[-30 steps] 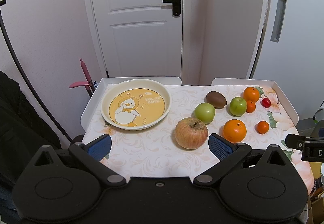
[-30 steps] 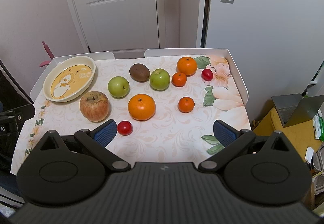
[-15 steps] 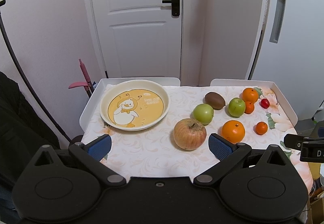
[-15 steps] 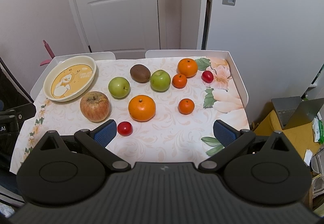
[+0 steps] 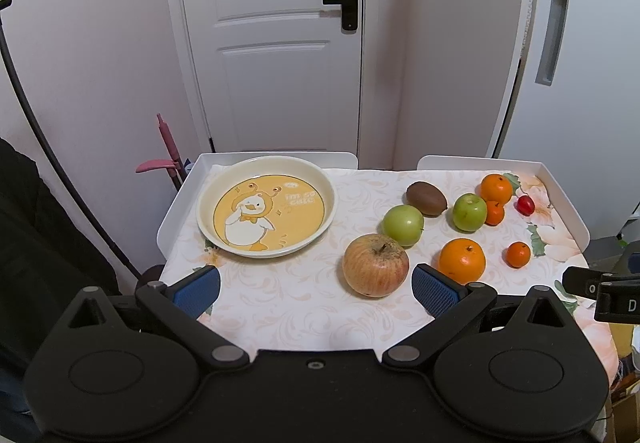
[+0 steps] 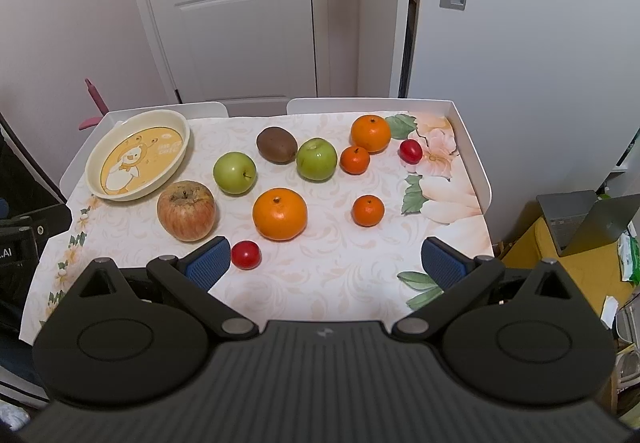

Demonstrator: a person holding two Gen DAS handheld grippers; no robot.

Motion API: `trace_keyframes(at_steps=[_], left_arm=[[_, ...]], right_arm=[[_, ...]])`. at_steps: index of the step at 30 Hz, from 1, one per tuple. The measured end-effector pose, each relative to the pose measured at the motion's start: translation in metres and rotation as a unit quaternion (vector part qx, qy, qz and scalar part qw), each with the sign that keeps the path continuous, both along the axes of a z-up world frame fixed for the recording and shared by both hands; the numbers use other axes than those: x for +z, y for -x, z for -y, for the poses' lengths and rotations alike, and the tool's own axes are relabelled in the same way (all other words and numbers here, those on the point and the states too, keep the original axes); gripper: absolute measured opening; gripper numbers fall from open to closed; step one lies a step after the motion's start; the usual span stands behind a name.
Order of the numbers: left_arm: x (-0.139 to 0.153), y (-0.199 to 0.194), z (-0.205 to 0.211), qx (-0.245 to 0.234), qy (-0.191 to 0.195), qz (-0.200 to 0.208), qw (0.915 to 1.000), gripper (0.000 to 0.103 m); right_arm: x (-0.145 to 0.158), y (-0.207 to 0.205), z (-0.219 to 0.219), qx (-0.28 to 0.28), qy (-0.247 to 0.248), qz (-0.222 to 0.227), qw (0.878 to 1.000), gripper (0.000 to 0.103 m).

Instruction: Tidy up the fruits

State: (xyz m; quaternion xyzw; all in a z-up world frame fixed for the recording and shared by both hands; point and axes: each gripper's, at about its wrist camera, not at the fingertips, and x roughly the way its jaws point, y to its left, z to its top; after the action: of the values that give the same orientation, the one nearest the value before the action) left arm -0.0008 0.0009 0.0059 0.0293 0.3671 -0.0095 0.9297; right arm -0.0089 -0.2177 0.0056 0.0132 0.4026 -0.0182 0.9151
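Observation:
A cream plate with a yellow duck print [image 5: 266, 205] [image 6: 138, 155] sits at the table's far left and holds nothing. Loose on the cloth lie a red-yellow apple [image 5: 375, 265] [image 6: 186, 210], two green apples [image 6: 234, 172] [image 6: 316, 158], a kiwi [image 6: 277, 145], two large oranges [image 6: 279, 213] [image 6: 370, 133], two small tangerines [image 6: 355, 159] [image 6: 367, 210] and two red cherry tomatoes [image 6: 246, 254] [image 6: 411, 151]. My left gripper [image 5: 316, 289] is open and empty above the near edge, just short of the apple. My right gripper [image 6: 327, 265] is open and empty, its left finger beside the near tomato.
The table [image 6: 472, 163] has a low white raised rim and a floral cloth. A white door and wall stand behind it. A pink handle [image 5: 166, 147] leans at the far left. A laptop on a yellow box [image 6: 580, 219] sits to the right.
Both grippers have drifted slightly; the table and fruit sit a touch lower and nearer in the views. No fruit has moved, and both grippers stay open.

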Motion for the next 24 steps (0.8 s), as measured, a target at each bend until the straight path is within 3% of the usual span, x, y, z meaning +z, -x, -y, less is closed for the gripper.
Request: trace_keyframes(at_steps=[13,24], left_arm=[[-0.005,-0.004,0.004,0.002,-0.002,-0.006,1.0,0.103],[-0.028,-0.018,0.014,0.015,-0.021,-0.016,0.9995,0.103]], right_arm=[[-0.003,-0.003,0.004,0.002,-0.002,-0.003,1.0,0.103],[-0.033,-0.024,0.027,0.019,-0.012,-0.044,0.999,0.103]])
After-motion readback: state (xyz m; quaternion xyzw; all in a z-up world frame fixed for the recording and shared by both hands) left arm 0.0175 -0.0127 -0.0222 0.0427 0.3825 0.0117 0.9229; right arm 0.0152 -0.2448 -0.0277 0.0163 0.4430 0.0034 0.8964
